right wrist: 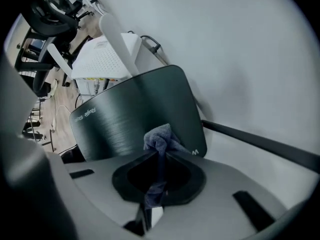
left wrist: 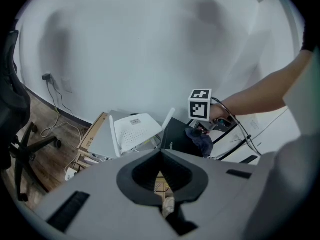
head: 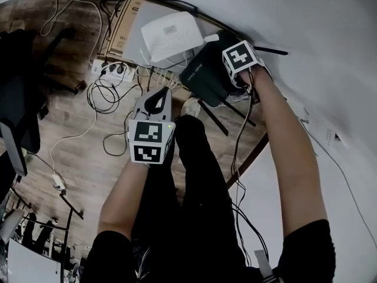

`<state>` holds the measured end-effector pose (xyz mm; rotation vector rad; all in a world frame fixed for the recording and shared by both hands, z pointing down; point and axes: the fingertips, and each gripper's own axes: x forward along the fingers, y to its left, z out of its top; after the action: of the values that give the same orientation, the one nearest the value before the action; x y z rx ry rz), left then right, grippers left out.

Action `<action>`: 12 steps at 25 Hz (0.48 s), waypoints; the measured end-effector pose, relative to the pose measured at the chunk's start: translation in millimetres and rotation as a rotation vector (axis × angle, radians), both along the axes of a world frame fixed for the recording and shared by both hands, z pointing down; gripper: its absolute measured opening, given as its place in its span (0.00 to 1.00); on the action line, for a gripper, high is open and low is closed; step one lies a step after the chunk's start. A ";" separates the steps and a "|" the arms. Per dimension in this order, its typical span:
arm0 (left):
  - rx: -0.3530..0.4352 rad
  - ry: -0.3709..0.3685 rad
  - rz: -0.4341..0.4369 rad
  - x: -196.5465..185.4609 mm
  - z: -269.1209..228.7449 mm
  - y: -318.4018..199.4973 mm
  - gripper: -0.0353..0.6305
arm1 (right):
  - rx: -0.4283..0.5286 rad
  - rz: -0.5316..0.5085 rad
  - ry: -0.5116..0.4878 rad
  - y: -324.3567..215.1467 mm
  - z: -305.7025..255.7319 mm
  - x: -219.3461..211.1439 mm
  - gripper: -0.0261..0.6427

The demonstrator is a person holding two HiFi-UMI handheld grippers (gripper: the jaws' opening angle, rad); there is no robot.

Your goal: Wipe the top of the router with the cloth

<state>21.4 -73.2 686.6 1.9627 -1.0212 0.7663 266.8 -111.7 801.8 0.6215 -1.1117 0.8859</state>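
Note:
The black router [right wrist: 135,111] lies tilted by the white wall, its glossy top facing me. My right gripper [right wrist: 161,151] is shut on a dark blue cloth [right wrist: 160,138], whose bunched end rests on the router's near right corner. From the left gripper view the cloth [left wrist: 200,140] sits on the black router [left wrist: 176,136] under the right gripper's marker cube [left wrist: 200,104]. My left gripper [head: 158,96] hangs shut and empty above the floor, short of the black router [head: 206,69].
A white router [head: 171,37] stands on a grey flat box [head: 147,13] beside a cardboard box [head: 121,31]. A power strip [head: 112,69] and cables lie on the wooden floor. Black antennas [right wrist: 260,144] stick out to the right. An office chair [left wrist: 20,144] stands at left.

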 end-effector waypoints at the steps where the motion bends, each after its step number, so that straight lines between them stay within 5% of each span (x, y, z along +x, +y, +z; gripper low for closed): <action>1: -0.003 -0.002 -0.001 -0.9 1.1 1.6 0.05 | 0.002 -0.001 0.009 -2.1 0.2 2.8 0.05; 12: -0.013 0.002 0.003 2.5 4.5 6.4 0.05 | 0.028 -0.033 0.095 -19.6 3.0 20.6 0.05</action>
<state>23.9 -66.8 691.1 1.9540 -1.0106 0.7707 287.4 -131.4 804.7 0.6603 -1.0478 0.8056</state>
